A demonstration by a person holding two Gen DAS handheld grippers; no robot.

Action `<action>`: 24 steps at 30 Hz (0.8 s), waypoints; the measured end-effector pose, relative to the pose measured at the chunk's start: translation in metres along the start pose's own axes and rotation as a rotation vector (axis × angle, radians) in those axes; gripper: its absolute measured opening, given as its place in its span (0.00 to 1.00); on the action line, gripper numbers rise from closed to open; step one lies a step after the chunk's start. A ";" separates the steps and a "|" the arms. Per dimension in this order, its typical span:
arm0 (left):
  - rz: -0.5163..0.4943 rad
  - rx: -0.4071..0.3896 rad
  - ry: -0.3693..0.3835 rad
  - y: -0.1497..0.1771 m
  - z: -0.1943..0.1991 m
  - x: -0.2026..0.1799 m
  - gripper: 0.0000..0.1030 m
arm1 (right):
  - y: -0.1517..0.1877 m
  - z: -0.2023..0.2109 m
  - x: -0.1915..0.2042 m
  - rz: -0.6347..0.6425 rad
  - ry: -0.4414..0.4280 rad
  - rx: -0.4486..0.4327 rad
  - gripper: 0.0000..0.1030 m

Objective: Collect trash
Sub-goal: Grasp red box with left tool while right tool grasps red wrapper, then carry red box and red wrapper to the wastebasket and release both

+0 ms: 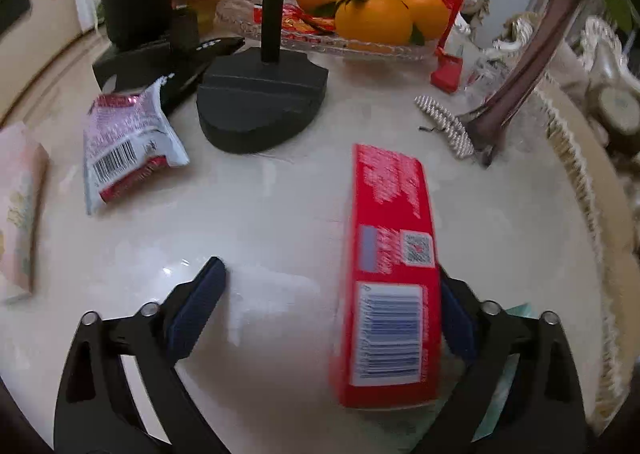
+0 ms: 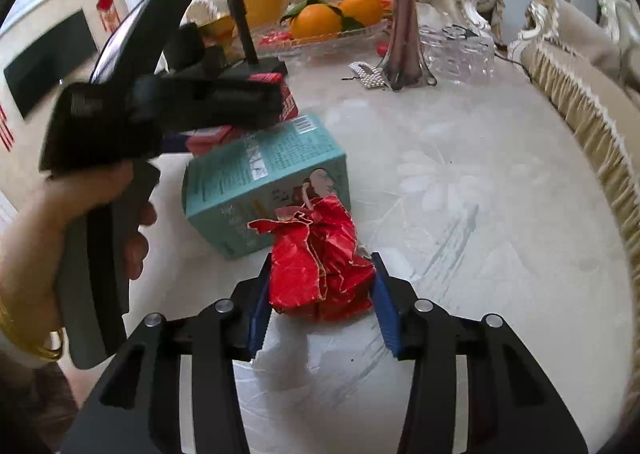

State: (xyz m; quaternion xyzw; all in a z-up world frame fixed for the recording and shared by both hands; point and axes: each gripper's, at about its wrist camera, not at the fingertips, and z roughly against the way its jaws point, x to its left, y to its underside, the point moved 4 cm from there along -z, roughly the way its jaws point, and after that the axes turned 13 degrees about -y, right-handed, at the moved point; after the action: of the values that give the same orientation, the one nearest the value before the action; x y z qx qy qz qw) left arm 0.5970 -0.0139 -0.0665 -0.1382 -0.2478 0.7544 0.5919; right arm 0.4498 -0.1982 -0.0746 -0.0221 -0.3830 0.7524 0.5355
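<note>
A crumpled red wrapper [image 2: 320,262] sits low at center of the right wrist view, clamped between the right gripper [image 2: 320,300] pads, with a teal box [image 2: 260,181] just behind it. In the left wrist view, a red box [image 1: 390,274] lies lower right, touching 1 pad of the spread-apart left gripper [image 1: 332,310]; a snack packet [image 1: 128,145] lies at left on the pale table [image 1: 280,205].

Pale marble table [image 2: 480,193], fringed sofa [image 2: 580,101]

On the tabletop [image 1: 280,213] a carton [image 1: 390,274] lay between the left gripper's [image 1: 332,314] jaws, touching the right one. Left of it lay a snack packet [image 1: 128,145], behind it a stand base [image 1: 260,101], and farther back a fruit dish [image 1: 320,33].
</note>
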 end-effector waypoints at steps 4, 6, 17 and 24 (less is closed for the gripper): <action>-0.039 -0.011 0.040 0.002 0.006 0.005 0.37 | 0.002 0.003 -0.002 -0.036 -0.027 -0.016 0.35; -0.061 -0.016 0.073 0.007 0.011 0.009 0.37 | 0.003 0.004 -0.004 -0.059 -0.050 -0.021 0.35; -0.054 -0.098 0.187 0.070 0.100 0.072 0.37 | 0.023 0.084 0.041 -0.052 -0.113 -0.115 0.34; -0.101 -0.231 0.188 0.180 0.213 0.115 0.37 | 0.111 0.154 0.091 0.056 -0.179 -0.154 0.34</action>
State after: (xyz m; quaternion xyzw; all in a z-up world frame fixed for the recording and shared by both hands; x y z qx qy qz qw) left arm 0.3112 0.0202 0.0253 -0.2628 -0.2827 0.6741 0.6298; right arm 0.2554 -0.2231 0.0013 -0.0067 -0.4853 0.7344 0.4745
